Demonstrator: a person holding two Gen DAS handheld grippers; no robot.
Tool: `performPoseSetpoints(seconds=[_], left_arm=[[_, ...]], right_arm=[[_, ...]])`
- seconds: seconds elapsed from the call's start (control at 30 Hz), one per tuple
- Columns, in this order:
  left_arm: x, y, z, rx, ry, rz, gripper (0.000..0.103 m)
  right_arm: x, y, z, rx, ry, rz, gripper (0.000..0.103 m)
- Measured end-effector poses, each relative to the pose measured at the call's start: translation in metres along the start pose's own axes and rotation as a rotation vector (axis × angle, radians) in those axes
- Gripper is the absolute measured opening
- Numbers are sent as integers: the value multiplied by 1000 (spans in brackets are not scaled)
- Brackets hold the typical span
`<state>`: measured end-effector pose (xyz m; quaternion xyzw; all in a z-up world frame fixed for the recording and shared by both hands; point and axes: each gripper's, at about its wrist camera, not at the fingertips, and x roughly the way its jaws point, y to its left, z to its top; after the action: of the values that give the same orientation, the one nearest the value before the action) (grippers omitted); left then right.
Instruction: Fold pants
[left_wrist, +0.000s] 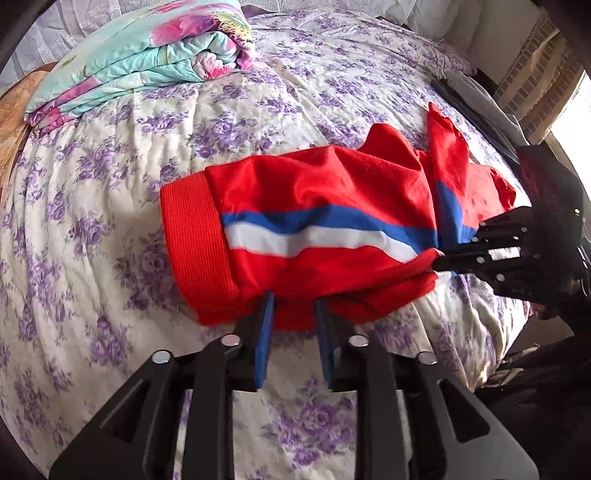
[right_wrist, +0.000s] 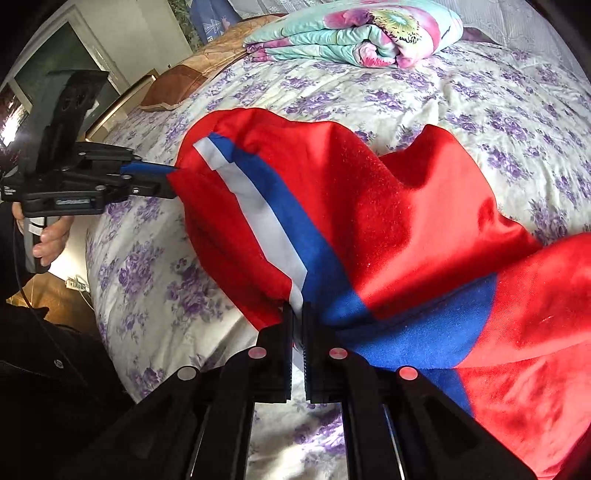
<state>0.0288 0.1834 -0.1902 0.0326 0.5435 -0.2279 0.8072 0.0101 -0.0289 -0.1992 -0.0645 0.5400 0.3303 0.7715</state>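
Gripping red track pants (left_wrist: 314, 206) at two spots over a bed: left gripper (left_wrist: 293, 306) nearest in the left wrist view, blue pads (left_wrist: 265, 332) a little apart around a fold of the near hem beside the ribbed waistband (left_wrist: 194, 240); right gripper (right_wrist: 297, 314) pinched tight on the blue-and-white side stripe (right_wrist: 266, 206). Held slightly raised, sagging between both tools above a purple-flowered bedspread (left_wrist: 92, 221). Lying beyond, at the far edge of the bed, a folded turquoise-and-pink floral quilt (left_wrist: 147, 55). Showing at the left of the right wrist view, a bare hand (right_wrist: 51, 236) on the left tool's handle.
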Motion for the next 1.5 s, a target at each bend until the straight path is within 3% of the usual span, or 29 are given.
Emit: performPoseSetpoints(seconds=[0.07,0.17,0.27,0.33,0.43,0.47,0.5,0.53,0.57,0.6,0.7,0.8,0.87,0.93,1.07,1.13,1.2,1.3,1.37,1.4,1.5], left_arm=[[-1,0,-6,-9,17,0,55],[-11,3,-7,-56,8,-27,55],[-32,-3,11,-93,-78,-72,55],[-39,-14,30,-90,-127,-103,55],[-27,-28,49,-87,-133,-95,55],[-17,-30,53,-92,-121,-72,53],[-6,-31,54,-108,-94,-63,41],[3,-30,52,-128,-65,-66,32],[14,-28,49,-153,-26,-69,15],[23,-27,45,-172,7,-61,8],[40,-27,30,-194,58,-22,1],[52,-27,19,-195,98,28,0],[52,-27,20,-205,92,35,0],[52,-27,22,-211,98,39,0],[52,-25,20,-224,89,34,0],[51,-23,19,-226,87,33,0],[51,-24,20,-223,88,36,0],[51,-25,20,-218,90,43,0],[51,-25,21,-218,91,44,0],[51,-25,22,-219,92,44,0],[51,-24,20,-219,92,43,0]], right_arm=[[4,0,-3,-1,11,-6,5],[9,-2,-2,11,37,1,7],[-1,4,-1,14,56,-2,13],[-15,9,2,24,59,20,25],[-42,16,14,48,-27,54,28],[-47,17,19,68,-69,52,28],[-48,15,24,93,-100,47,27],[-43,15,28,117,-111,38,17],[-32,14,30,133,-95,21,10],[-17,14,31,147,-67,4,6],[24,11,22,192,65,-2,5],[24,3,18,251,95,24,5],[-1,-17,30,298,57,-8,5],[-36,-52,43,382,-24,-95,6],[-92,-156,51,677,-136,-379,9],[-105,-207,47,799,-176,-478,9],[-102,-245,46,890,-172,-491,9],[-89,-270,47,970,-150,-419,10],[-79,-271,58,954,-134,-431,26],[-76,-270,63,950,-128,-447,43],[-63,-277,73,956,-69,-500,46]])
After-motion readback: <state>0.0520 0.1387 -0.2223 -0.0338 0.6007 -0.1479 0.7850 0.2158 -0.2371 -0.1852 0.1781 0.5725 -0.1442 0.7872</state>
